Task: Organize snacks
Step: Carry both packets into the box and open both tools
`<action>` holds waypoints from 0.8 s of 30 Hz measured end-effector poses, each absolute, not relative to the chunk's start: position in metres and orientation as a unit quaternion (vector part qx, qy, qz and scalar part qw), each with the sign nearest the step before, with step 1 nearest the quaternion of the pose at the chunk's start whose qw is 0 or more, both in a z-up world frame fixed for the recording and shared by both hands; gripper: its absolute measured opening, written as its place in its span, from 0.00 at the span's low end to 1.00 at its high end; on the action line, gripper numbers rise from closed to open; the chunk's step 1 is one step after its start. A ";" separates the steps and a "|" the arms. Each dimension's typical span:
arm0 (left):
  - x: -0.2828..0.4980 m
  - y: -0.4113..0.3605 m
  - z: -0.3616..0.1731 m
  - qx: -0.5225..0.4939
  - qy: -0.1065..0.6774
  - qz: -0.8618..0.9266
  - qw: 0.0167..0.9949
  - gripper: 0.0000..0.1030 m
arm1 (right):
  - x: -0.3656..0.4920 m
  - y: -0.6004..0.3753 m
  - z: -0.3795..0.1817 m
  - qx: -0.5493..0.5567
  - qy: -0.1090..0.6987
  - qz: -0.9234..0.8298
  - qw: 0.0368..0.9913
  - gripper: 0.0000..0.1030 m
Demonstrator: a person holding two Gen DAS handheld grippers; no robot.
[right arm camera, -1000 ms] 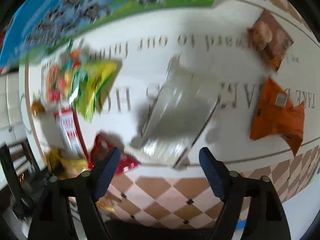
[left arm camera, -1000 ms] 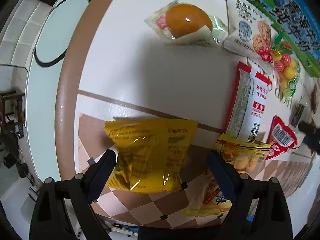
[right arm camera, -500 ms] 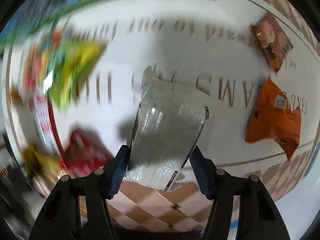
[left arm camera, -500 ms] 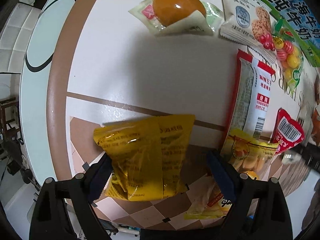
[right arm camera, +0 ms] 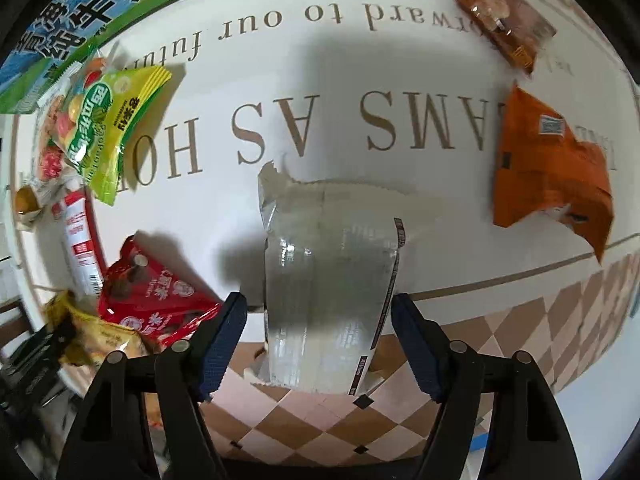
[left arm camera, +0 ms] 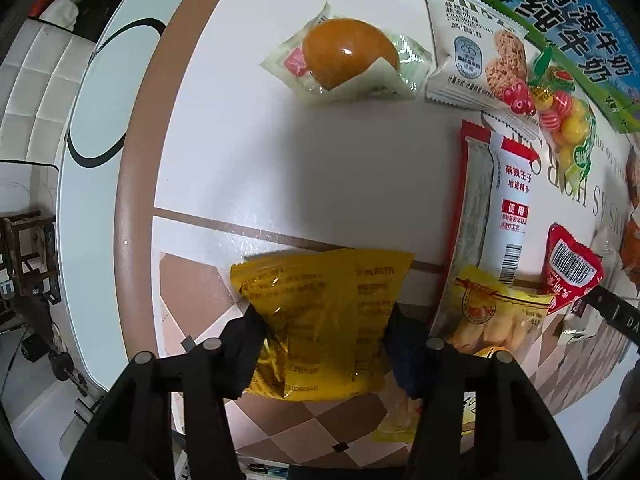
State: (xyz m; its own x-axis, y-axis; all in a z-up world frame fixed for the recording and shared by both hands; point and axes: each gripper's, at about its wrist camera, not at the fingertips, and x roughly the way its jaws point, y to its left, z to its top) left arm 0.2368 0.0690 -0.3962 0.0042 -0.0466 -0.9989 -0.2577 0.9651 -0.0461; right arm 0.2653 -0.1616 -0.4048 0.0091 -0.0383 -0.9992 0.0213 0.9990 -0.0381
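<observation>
My left gripper (left arm camera: 326, 338) is shut on a yellow snack bag (left arm camera: 320, 312) near the table's front edge; its fingers press the bag's sides. Beyond it lie a wrapped orange bun (left arm camera: 348, 60), a white oat bar pack (left arm camera: 472, 56), a candy bag (left arm camera: 564, 120), a red-white stick pack (left arm camera: 500, 204), a small red pack (left arm camera: 572, 268) and a yellow pastry bag (left arm camera: 492, 316). My right gripper (right arm camera: 320, 328) has its jaws part-closed around a silver foil packet (right arm camera: 328, 276); the left finger stands slightly off it.
In the right wrist view an orange bag (right arm camera: 548, 168) and a brown snack pack (right arm camera: 504, 20) lie at the right; a green-yellow candy bag (right arm camera: 112, 120) and red bag (right arm camera: 152, 292) lie at the left. A milk carton box (left arm camera: 568, 12) borders the back. The table rim (left arm camera: 132, 200) curves left.
The left gripper has closed onto the yellow bag. The right gripper closed around the silver packet, then widened slightly; its view has swung and steadied.
</observation>
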 end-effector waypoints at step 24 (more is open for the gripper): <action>0.382 0.051 -0.161 -0.091 0.549 -0.022 0.830 0.44 | 0.387 -0.161 -0.170 -0.002 0.590 0.072 0.804 0.59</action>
State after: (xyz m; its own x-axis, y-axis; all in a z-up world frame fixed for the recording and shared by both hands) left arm 0.3820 0.0515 -0.1608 0.3953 -0.1376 -0.9082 -0.0635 0.9823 -0.1764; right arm 0.3868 -0.1608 -0.1699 0.2932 0.1128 -0.9494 -0.1179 0.9897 0.0811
